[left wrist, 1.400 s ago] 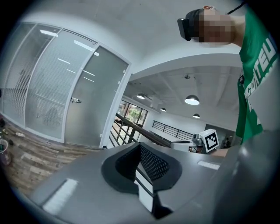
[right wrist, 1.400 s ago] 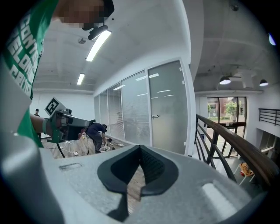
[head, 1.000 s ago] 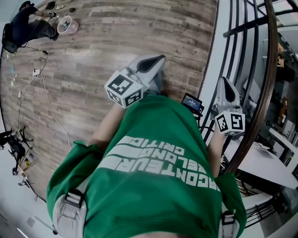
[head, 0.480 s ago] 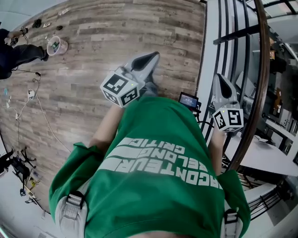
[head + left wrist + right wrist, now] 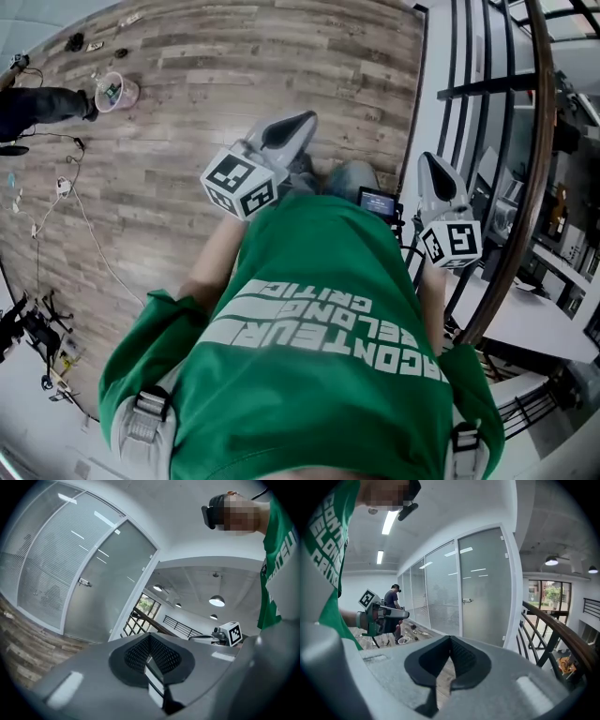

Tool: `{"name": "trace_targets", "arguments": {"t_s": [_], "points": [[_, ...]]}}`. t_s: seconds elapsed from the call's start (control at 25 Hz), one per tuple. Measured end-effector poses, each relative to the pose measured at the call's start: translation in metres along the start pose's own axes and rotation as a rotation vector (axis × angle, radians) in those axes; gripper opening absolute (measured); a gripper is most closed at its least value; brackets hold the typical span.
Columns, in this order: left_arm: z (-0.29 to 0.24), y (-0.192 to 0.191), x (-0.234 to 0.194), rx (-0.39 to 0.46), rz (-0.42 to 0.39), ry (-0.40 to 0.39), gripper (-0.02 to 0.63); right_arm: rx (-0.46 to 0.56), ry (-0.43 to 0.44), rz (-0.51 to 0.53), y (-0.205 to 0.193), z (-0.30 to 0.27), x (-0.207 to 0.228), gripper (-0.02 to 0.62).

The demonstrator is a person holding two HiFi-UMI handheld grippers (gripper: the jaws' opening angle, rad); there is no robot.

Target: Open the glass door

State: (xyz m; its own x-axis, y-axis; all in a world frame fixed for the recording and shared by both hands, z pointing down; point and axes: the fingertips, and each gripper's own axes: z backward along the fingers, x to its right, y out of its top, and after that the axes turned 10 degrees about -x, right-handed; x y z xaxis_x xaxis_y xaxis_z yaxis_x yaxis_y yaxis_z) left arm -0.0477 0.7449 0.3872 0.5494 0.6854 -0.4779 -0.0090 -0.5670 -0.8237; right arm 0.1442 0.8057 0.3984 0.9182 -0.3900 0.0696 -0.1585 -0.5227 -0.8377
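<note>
- Both sets of fingers are pressed together with nothing in them. My left gripper point(image 5: 302, 122) has its fingers point(image 5: 136, 656) meeting at the tips, and the right gripper point(image 5: 429, 164) has its fingers point(image 5: 465, 658) the same way.
- The glass door point(image 5: 483, 588) stands well apart from both of them, straight ahead of the right fingers and above them. From the left fingers it sits up and off to the left.
- The door is a tall frosted panel, upright. Its handle point(image 5: 467, 601) is a short lever lying level on the door's left edge, and what look like hinge fittings show on the right edge.
- My call is that the right hand is the one better lined up. The railing point(image 5: 548, 620) runs close on its right side, so I'd keep clear of that.
- Against a second ago, the wooden floor point(image 5: 187, 112) has slid under me and the other person point(image 5: 42, 98) has drifted out toward the far-left edge. Both grippers keep nearly the same carry in front of my chest, so I'm walking in and not reaching yet.
</note>
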Motion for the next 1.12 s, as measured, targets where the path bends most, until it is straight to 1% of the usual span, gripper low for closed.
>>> {"name": "trace_targets", "arguments": {"t_s": [0.08,0.2,0.36,0.44,0.52,0.68,0.84,0.96,1.12], "points": [[-0.006,0.002,-0.008,-0.008,0.0,-0.001,0.015,-0.01,0.004,-0.004,0.0,-0.012,0.004,-0.008],[-0.013,0.006,-0.022,-0.014,0.001,0.016,0.015,-0.014,0.037,0.008,0.006,-0.041,0.008,-0.008],[-0.054,0.023,-0.033,-0.028,-0.01,0.028,0.015,0.019,0.07,0.028,0.028,-0.073,0.038,-0.008],[-0.082,0.035,-0.038,-0.036,-0.02,0.025,0.015,0.031,0.072,0.04,0.039,-0.087,0.06,-0.008],[-0.11,0.052,-0.046,-0.047,-0.047,0.016,0.015,0.047,0.059,0.036,0.049,-0.103,0.088,-0.008],[-0.167,0.093,-0.056,-0.057,-0.106,-0.002,0.015,0.085,0.027,0.021,0.077,-0.126,0.15,-0.008],[-0.221,0.129,-0.061,-0.06,-0.145,0.005,0.015,0.108,0.016,0.013,0.098,-0.143,0.213,-0.008],[-0.246,0.139,-0.064,-0.06,-0.124,0.017,0.015,0.1,0.016,0.002,0.099,-0.152,0.248,-0.008],[-0.265,0.136,-0.074,-0.078,-0.079,0.046,0.015,0.083,0.024,-0.02,0.097,-0.164,0.278,-0.008]]}}
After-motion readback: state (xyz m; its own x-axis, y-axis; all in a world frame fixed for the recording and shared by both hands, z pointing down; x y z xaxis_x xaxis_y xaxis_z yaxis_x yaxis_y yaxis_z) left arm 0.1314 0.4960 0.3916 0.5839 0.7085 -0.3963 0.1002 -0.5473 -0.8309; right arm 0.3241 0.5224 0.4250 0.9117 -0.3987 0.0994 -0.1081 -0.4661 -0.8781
